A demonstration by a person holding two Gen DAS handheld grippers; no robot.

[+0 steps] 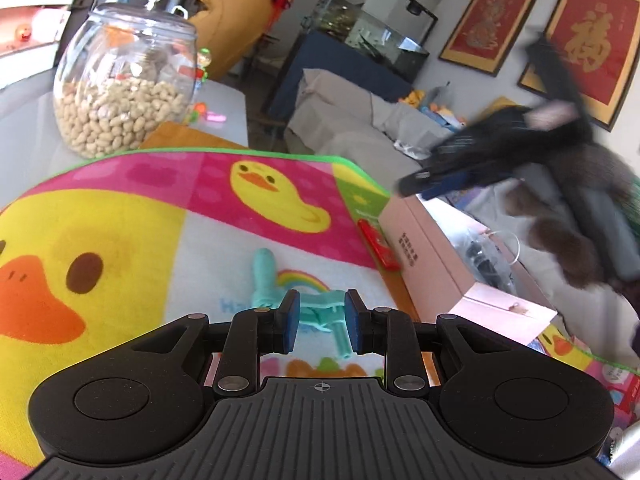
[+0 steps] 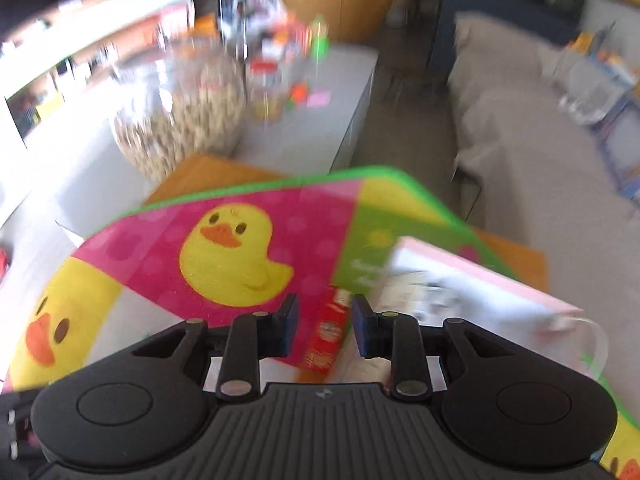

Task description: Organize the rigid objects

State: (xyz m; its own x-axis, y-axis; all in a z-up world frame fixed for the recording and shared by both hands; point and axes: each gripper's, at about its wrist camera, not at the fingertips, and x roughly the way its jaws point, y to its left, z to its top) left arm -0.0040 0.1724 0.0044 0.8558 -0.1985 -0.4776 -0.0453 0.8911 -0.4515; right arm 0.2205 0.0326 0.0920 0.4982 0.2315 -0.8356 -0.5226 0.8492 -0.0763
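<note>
Left gripper (image 1: 322, 322) tilted down, apart above teal toy (image 1: 316, 312); right gripper (image 2: 325, 330) apart, empty

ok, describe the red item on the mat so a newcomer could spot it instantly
Find the duck-print mat and follow it to the pink box on its right side. The flat red packet lies on the mat alongside the box's near wall. It is the only red thing there; the mint plastic tool is pale green.

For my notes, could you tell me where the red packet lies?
In both wrist views, the red packet lies on the duck mat, right beside the pink box's left side.
</note>
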